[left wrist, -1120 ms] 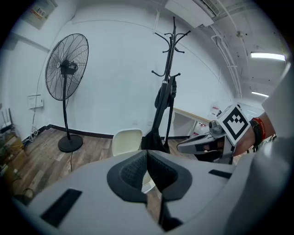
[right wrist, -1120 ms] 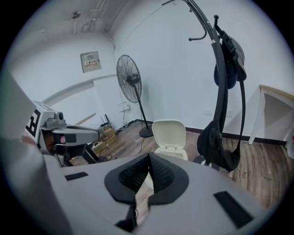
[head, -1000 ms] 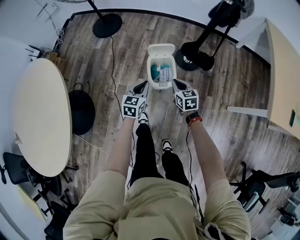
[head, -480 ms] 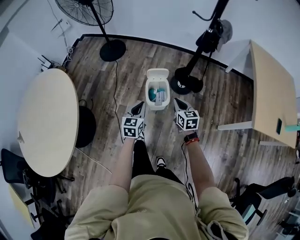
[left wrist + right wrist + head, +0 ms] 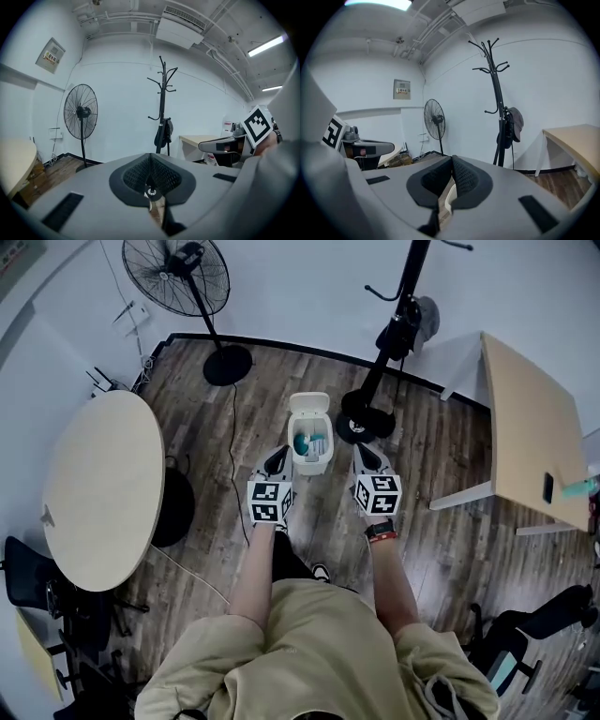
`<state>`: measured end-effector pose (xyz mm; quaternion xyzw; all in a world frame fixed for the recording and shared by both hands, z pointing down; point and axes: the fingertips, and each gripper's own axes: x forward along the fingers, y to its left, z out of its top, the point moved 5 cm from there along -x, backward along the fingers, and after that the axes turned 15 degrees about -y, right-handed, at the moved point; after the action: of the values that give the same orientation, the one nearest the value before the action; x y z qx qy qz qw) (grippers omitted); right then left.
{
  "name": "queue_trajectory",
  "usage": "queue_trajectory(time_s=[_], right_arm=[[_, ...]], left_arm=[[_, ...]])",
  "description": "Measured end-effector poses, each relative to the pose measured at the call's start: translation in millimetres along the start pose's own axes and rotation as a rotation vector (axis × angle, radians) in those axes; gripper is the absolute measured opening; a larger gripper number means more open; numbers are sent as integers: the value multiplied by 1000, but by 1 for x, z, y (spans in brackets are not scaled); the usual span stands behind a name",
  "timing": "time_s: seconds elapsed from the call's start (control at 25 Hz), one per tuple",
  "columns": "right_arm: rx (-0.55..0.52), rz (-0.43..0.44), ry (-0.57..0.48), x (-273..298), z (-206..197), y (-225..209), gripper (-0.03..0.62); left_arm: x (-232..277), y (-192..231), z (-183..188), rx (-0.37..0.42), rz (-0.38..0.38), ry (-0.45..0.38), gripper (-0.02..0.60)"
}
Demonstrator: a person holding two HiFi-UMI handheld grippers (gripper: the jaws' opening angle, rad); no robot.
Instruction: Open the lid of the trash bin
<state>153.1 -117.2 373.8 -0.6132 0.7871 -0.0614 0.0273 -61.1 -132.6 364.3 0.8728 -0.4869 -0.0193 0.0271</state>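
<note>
A small white trash bin (image 5: 310, 463) stands on the wood floor ahead of my feet. Its lid (image 5: 309, 407) is tipped open toward the far side, and teal and pale items show inside. My left gripper (image 5: 278, 455) hangs just left of the bin and above it, jaws shut with nothing between them. My right gripper (image 5: 362, 449) is level with it on the bin's right, also shut and empty. In the left gripper view the left gripper (image 5: 150, 157) has its pads pressed together. The right gripper view shows the right gripper (image 5: 452, 159) closed the same way.
A standing fan (image 5: 178, 276) and its base (image 5: 228, 365) are far left. A coat rack (image 5: 395, 329) has its round base (image 5: 362, 418) just right of the bin. A round table (image 5: 98, 488) is at left, a rectangular table (image 5: 530, 427) at right. A cable (image 5: 234, 451) crosses the floor.
The view has pulled up and back, so the bin looks smaller and farther. Both grippers have drawn away from the bin rim and stayed shut. The lid stays open.
</note>
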Motion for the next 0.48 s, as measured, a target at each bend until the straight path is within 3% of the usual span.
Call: queue_trajectory(time_s=[0.16,0.48], right_arm=[[21,-19,-67,-26,27,5,12],[-34,-11,-113,-66,58,12,12]], left_arm=[[-20,-25,21,31,0,-38,25],[-51,-53,43,1,27,-110,25]])
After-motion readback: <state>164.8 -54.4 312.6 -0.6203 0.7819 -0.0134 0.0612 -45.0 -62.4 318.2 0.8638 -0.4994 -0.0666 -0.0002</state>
